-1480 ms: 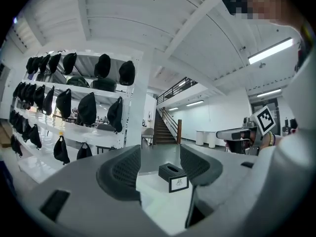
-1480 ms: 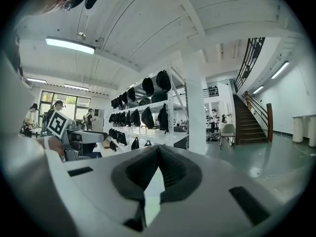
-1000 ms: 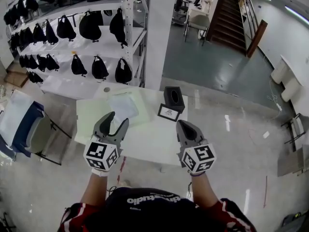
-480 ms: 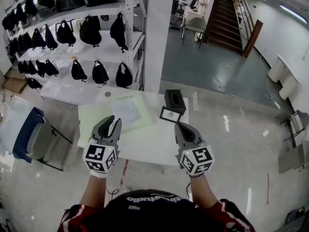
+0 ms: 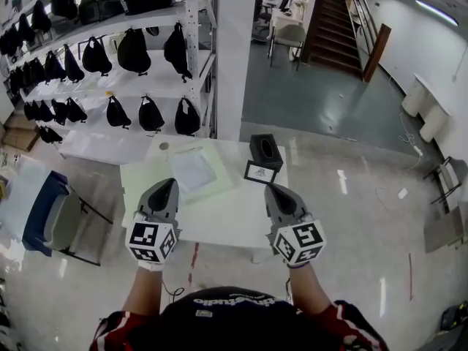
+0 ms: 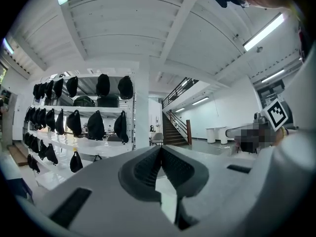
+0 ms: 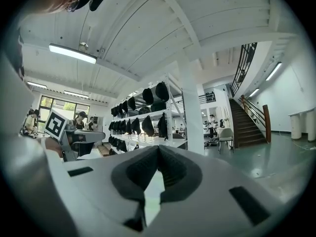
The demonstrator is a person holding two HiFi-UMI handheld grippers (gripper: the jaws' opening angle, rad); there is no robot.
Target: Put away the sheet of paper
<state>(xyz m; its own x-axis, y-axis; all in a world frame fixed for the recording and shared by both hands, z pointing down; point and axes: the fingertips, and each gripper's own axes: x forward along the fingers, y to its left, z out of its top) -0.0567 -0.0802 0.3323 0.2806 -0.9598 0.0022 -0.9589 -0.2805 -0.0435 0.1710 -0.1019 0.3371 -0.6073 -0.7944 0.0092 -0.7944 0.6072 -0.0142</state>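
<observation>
- Rack w/ black bags, behind the table: well clear of both tools, no hazard there; same as 1 s ago
- Table: both tools hover over its near edge, pointing level; a low reach fwd could clip that edge
- Green mat, far-left part of table: prob. loose, so a pinch at the paper could catch the mat too and drag it; hasn't shifted
- Sheet of paper: lies flat on the mat, held by neither tool, same spot as in the earlier frames. Can't tell if that's its put-away place or if it's still due to go elsewhere. If it gets picked up, a thin flat sheet gives the jaws no edge to bite, so it may slide, crease or slip out
- Left gripper: jaws pressed together, nothing btw them. 1 s ago they were spread wide, half-way at the mid frame, so they've just been closing on air. It's just short of the mat's near edge
- Right gripper: jaws together too, empty, as before
- Black box: just ahead of the right gripper, a fwd push could shove it
- Framed card: leans close in front of the right gripper's tip; smallest and lightest thing here, likeliest to get knocked flat
</observation>
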